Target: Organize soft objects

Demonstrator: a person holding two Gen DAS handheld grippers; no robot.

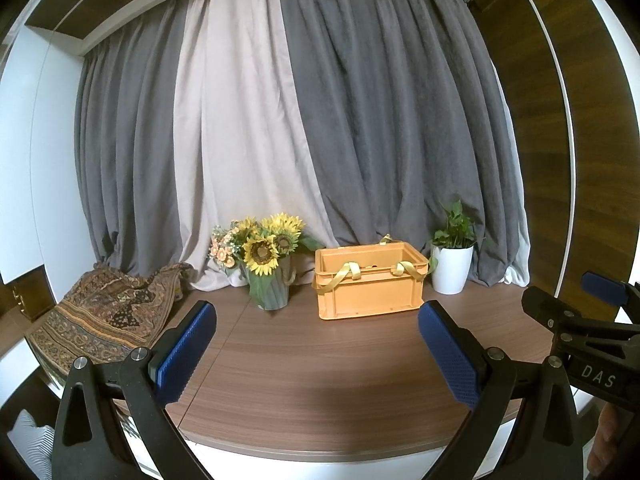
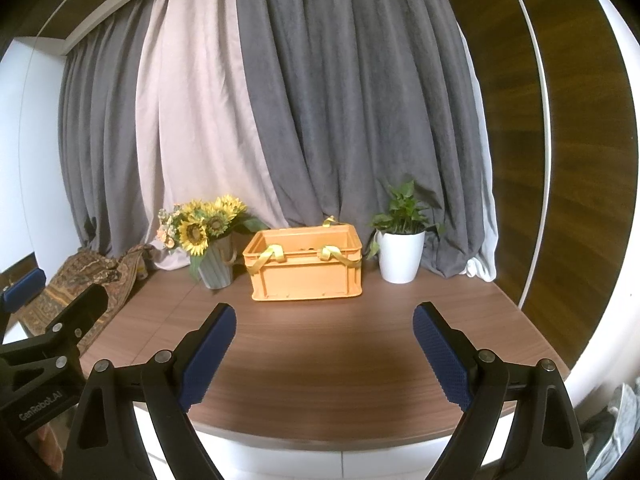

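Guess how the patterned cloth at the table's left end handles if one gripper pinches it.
The cloth lies rumpled in soft folds, so it is probably floppy and will drape and trail. It hangs past the table edge, so it may slide off when tugged. Looks light.

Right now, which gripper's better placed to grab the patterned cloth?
Left, probably. The patterned cloth lies at the table's left edge, just beside the left gripper, whose jaws are open and empty. The right gripper is also open, but faces the orange crate, with the cloth farther off.
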